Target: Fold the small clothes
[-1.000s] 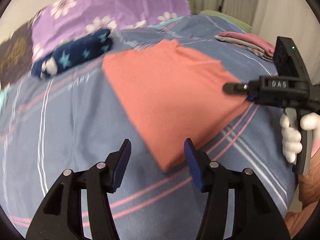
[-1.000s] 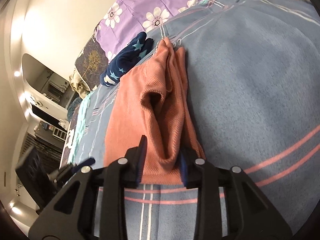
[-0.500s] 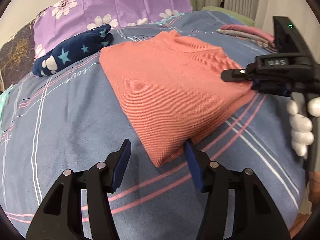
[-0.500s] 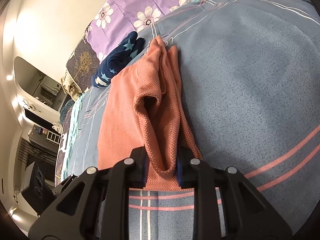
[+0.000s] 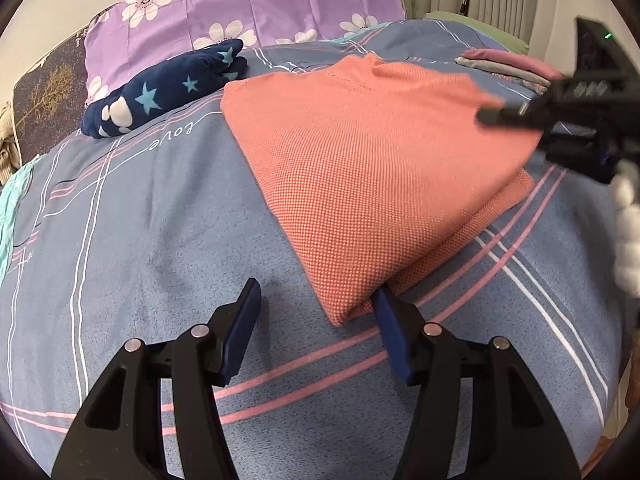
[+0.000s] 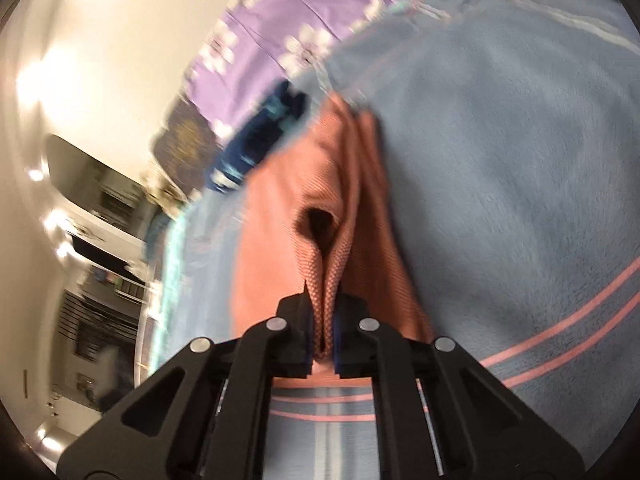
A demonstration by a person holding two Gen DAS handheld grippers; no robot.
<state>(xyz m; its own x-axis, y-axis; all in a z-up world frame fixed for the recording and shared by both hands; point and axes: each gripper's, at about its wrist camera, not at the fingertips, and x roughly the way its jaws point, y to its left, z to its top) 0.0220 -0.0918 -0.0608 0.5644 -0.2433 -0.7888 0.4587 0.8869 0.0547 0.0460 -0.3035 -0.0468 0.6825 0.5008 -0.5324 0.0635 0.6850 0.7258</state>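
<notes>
A coral knit garment (image 5: 360, 152) lies folded on the blue striped bedspread (image 5: 140, 240). Its near corner points between the fingers of my left gripper (image 5: 316, 288). That gripper's jaws are opening, and its pads are not pressing on the cloth, though the corner lies close against the right finger (image 5: 390, 332). My right gripper (image 6: 322, 300) is shut on a raised fold at the coral garment's (image 6: 276, 240) edge, the cloth pinched between its pads. Seen from the left wrist, the right gripper's black body (image 5: 580, 96) sits at the garment's right side, held by a white-gloved hand (image 5: 628, 232).
A navy star-patterned garment (image 5: 168, 88) lies at the back left in front of a purple flowered pillow (image 5: 280, 4). A stack of folded pink and grey clothes (image 5: 508, 64) sits at the back right. Bare bedspread spreads to the left of the coral garment.
My right gripper's jaws closed onto the fold of the coral garment. In the left wrist view the garment's corner slid nearer and to the right between the left jaws.
</notes>
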